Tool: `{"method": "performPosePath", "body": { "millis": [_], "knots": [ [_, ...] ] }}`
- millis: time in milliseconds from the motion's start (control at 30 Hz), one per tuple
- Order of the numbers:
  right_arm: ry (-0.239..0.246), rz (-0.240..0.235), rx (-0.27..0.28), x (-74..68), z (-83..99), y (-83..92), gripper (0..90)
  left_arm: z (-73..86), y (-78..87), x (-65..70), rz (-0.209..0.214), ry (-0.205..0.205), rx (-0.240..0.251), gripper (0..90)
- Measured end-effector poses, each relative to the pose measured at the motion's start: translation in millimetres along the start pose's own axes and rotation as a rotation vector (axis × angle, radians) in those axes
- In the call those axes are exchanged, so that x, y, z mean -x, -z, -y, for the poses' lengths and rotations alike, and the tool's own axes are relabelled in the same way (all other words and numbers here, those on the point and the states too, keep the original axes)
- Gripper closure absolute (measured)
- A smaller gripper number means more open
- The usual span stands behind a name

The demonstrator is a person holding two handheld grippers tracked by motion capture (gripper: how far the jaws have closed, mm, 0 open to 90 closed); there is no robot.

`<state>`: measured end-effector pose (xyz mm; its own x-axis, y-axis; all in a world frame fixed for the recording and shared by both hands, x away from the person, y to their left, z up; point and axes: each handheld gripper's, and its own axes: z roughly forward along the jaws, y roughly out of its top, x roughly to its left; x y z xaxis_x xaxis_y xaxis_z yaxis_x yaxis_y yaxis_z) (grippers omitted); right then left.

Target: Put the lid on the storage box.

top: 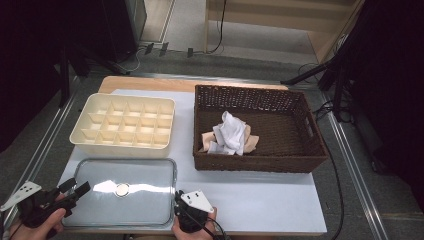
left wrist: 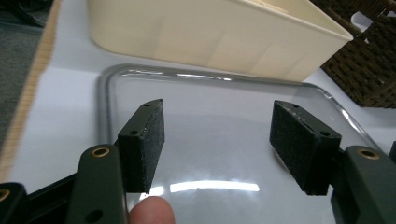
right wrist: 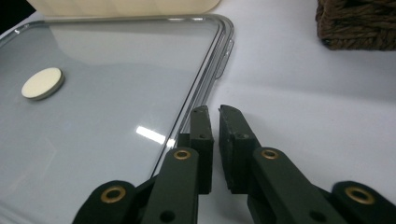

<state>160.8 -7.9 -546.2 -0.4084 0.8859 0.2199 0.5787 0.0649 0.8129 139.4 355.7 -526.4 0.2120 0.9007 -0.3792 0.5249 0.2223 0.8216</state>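
The clear lid [top: 122, 192] lies flat at the near left corner of the counter [top: 260, 200], just in front of the cream divided box [top: 125, 125] it looks meant to cover. The left tool [top: 75, 189] hovers over the lid's left edge with its jaws apart and nothing between them. The right tool [right wrist: 214, 116] sits at the lid's right edge, jaws nearly together, with no clear grip on the rim. The lid is thin, slick and flush with the counter, so I judge the pads could slide off the rim, or a one-sided lift could tip it against the box. The wicker basket [top: 300, 150] of cloths [top: 230, 132] stands well apart at the right
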Motion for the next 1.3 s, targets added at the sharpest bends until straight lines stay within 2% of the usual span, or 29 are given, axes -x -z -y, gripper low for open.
{"method": "performPosePath", "body": {
  "millis": [100, 167, 200, 233, 267, 333, 400, 533, 600, 667, 700, 733, 767, 867, 933, 967, 1000, 1067, 1167, 1300],
  "knots": [
    [0.001, -0.007, 0.008, -1.4, 1.0, -1.3, 85.6, 2.5, -9.1, 13.0, 0.002, -0.018, -0.001, 37.1],
    [-0.001, -0.011, 0.014, -2.4, 1.5, -2.1, 87.0, 3.9, -15.5, 23.1, 0.018, -0.024, -0.003, 37.1],
    [-0.003, -0.031, 0.010, -2.2, 1.6, -2.5, 85.3, 4.5, -18.4, 28.2, 0.021, -0.038, -0.009, 37.0],
    [0.012, -0.052, 0.010, -0.6, 1.3, -2.1, 78.7, 5.2, -21.8, 33.6, 0.026, -0.047, -0.011, 36.8],
    [0.012, -0.052, 0.010, -0.6, 1.3, -2.1, 78.7, 5.5, -24.3, 37.3, 0.030, -0.056, -0.015, 36.8],
    [0.030, -0.028, 0.018, 0.8, 0.5, 0.8, 70.3, 7.0, -31.3, 49.3, 0.028, -0.086, -0.019, 36.6],
    [0.040, -0.018, 0.037, 3.4, -1.6, 4.8, 65.8, 8.1, -37.7, 59.2, 0.043, -0.092, -0.023, 36.3],
    [0.055, -0.017, 0.078, 17.6, -9.5, 14.2, 55.7, 8.8, -48.2, 75.3, 0.066, -0.106, -0.022, 35.2],
    [0.053, -0.021, 0.093, 25.0, -13.4, 18.6, 47.8, 9.6, -53.7, 82.1, 0.076, -0.114, -0.017, 34.6],
    [0.057, -0.016, 0.094, 31.8, -16.6, 21.8, 41.5, 10.5, -58.7, 87.3, 0.080, -0.128, -0.015, 33.2],
    [0.044, -0.018, 0.093, 41.5, -20.5, 26.4, 37.8, 11.0, -62.2, 91.2, 0.079, -0.140, -0.015, 32.1],
    [0.047, -0.020, 0.094, 44.6, -21.8, 28.3, 36.0, 11.1, -64.4, 93.5, 0.079, -0.143, -0.015, 31.7],
    [0.047, -0.020, 0.094, 44.6, -21.8, 28.3, 36.0, 10.8, -68.0, 97.1, 0.089, -0.145, -0.014, 31.7],
    [0.076, -0.004, 0.118, 61.8, -29.7, 41.0, 31.4, 9.7, -77.9, 107.5, 0.105, -0.167, -0.012, 27.7],
    [0.078, 0.002, 0.123, 64.6, -31.2, 43.3, 31.2, 8.9, -85.7, 114.8, 0.112, -0.181, -0.012, 26.8],
    [0.081, 0.002, 0.131, 73.6, -35.7, 49.9, 29.3, 8.7, -89.5, 118.5, 0.111, -0.187, -0.012, 27.2],
    [0.081, 0.002, 0.131, 73.6, -35.7, 49.9, 29.3, 8.5, -93.1, 122.1, 0.109, -0.197, -0.017, 27.2],
    [0.077, 0.006, 0.140, 82.1, -39.8, 56.2, 29.0, 8.1, -99.5, 129.2, 0.117, -0.212, -0.031, 28.6],
    [0.081, 0.033, 0.160, 96.6, -45.4, 64.5, 28.0, 9.3, -107.9, 137.4, 0.127, -0.238, -0.046, 25.5],
    [0.076, 0.053, 0.164, 111.5, -49.7, 72.7, 26.7, 9.6, -115.1, 139.8, 0.129, -0.217, -0.060, 21.6]
  ]
}}
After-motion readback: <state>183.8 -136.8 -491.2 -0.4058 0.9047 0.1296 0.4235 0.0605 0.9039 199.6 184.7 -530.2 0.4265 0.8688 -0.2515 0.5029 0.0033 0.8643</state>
